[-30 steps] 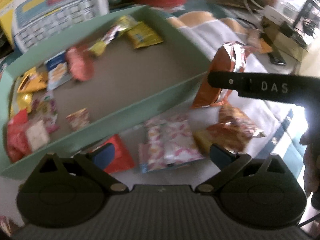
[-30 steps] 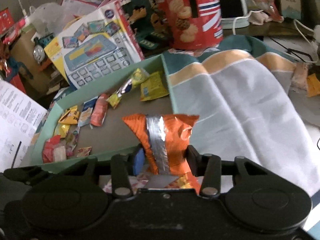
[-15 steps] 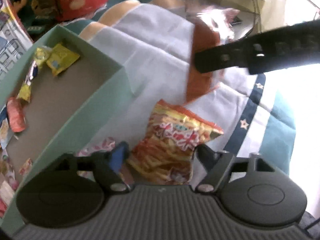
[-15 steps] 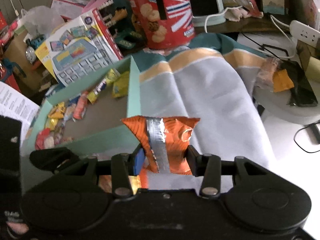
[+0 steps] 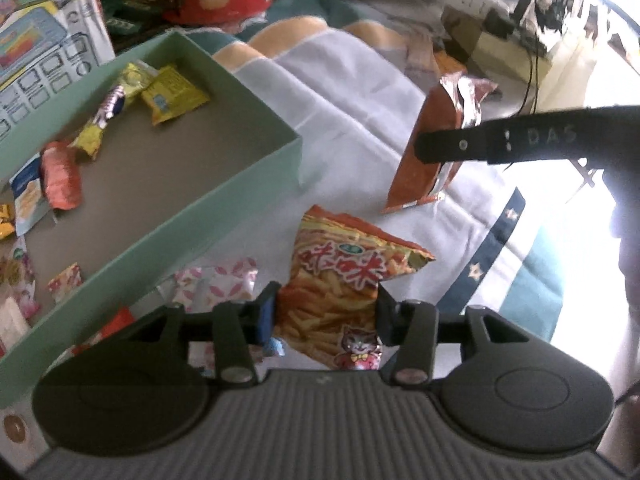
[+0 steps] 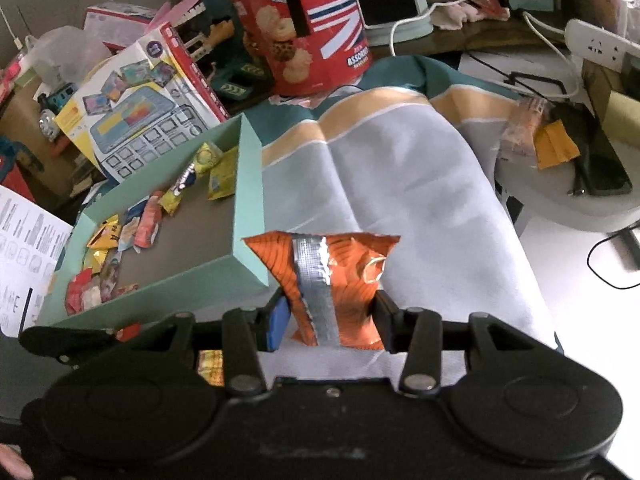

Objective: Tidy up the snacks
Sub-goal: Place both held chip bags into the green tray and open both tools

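Note:
A fries snack bag [image 5: 340,264] with red lettering lies on the grey cloth [image 5: 352,92]. My left gripper [image 5: 325,316] is closing on its lower half; both pads touch the bag and pinch it narrow. An orange bag [image 6: 340,272] with a silver back seam stands upright in my right gripper [image 6: 330,316], which is shut on it. In the left wrist view the same orange bag [image 5: 424,160] hangs just beyond the fries bag, under a black finger of the right gripper [image 5: 500,144]. The green box [image 5: 224,208] holds several small packets along its far side.
Pink-patterned packets [image 5: 216,284] and a red packet [image 5: 116,320] lie by the box's near wall. A red cookie tin [image 6: 304,36] and a toy box [image 6: 140,112] stand behind the green box [image 6: 250,200]. A stool with a phone [image 6: 600,176] stands to the right.
My left gripper swung right from the pink packets to the fries bag, and its wide jaws narrowed onto it. My right gripper carried the orange bag rightward, past the box corner.

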`<state>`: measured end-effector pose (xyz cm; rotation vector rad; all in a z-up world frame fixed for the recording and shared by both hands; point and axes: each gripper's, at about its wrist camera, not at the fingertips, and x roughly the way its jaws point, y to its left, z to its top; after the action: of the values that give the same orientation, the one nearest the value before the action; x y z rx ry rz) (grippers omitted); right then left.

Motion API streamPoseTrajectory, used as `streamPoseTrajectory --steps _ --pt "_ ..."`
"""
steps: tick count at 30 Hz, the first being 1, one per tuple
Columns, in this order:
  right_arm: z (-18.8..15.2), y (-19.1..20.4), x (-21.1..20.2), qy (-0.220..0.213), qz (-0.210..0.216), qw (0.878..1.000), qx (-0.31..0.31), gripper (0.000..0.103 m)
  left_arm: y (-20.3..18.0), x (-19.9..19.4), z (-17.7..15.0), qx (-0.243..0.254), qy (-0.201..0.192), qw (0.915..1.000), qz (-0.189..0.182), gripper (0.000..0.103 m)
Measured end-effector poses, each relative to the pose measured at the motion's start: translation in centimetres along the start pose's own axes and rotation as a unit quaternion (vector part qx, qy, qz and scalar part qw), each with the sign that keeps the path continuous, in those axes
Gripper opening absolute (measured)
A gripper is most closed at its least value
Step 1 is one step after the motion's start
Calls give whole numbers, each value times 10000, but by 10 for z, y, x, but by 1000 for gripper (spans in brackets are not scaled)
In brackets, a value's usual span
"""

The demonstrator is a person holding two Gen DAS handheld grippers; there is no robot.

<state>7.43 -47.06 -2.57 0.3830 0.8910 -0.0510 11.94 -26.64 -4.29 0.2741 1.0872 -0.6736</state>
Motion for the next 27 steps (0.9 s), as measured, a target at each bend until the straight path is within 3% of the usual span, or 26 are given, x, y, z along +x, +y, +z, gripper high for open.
streamPoseTrajectory --steps 7,14,19,27 --pt "24 23 -19 -95 233 9995 -179 44 33 -49 7 -532 -505 9973 61 47" --pt "70 77 -9 57 671 9954 -683 44 98 -74 22 -1196 -865 9867 674 47" --pt "98 111 30 628 844 9911 -810 44 130 -70 30 -1419 -909 9821 840 47" --pt "106 145 85 1560 483 9782 -1283 44 158 -43 34 -1674 -783 9796 792 47"
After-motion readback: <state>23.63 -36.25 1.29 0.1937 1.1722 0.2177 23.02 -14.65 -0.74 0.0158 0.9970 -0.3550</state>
